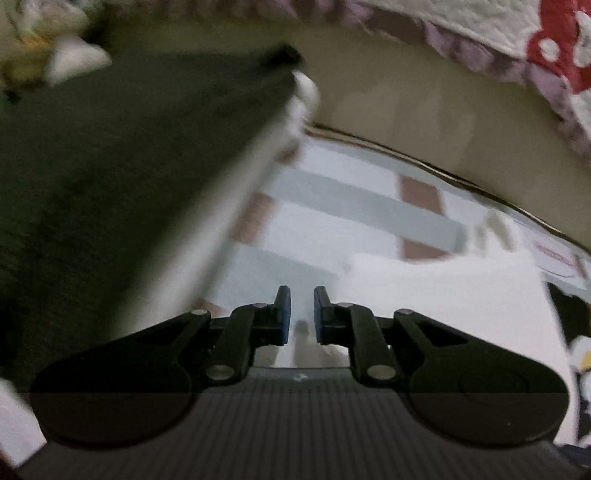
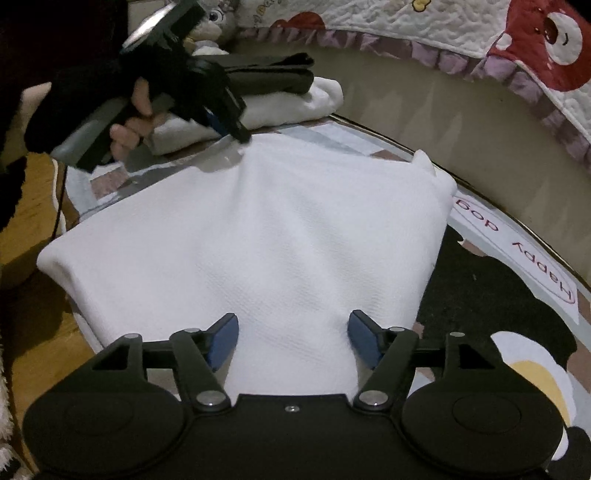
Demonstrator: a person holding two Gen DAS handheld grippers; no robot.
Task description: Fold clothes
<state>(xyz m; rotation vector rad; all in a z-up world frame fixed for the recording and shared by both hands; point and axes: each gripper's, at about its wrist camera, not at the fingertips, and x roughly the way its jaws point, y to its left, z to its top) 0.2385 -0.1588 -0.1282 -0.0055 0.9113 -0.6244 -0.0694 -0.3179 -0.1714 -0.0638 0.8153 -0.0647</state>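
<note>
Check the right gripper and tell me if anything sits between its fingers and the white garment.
Nothing visible does. The right gripper is open directly over the white garment, cloth showing bare between its pads. The left gripper is off at the far edge, clear of it.

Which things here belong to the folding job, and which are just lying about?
Job in hand:
- white garment, spread flat
- folded pile behind it, dark piece on white
- right gripper, jaws open over the garment
- left gripper, at the garment's far edge

Lying about:
- printed mat reading "Happy dog"
- bear-print quilt
- plush toy
</note>
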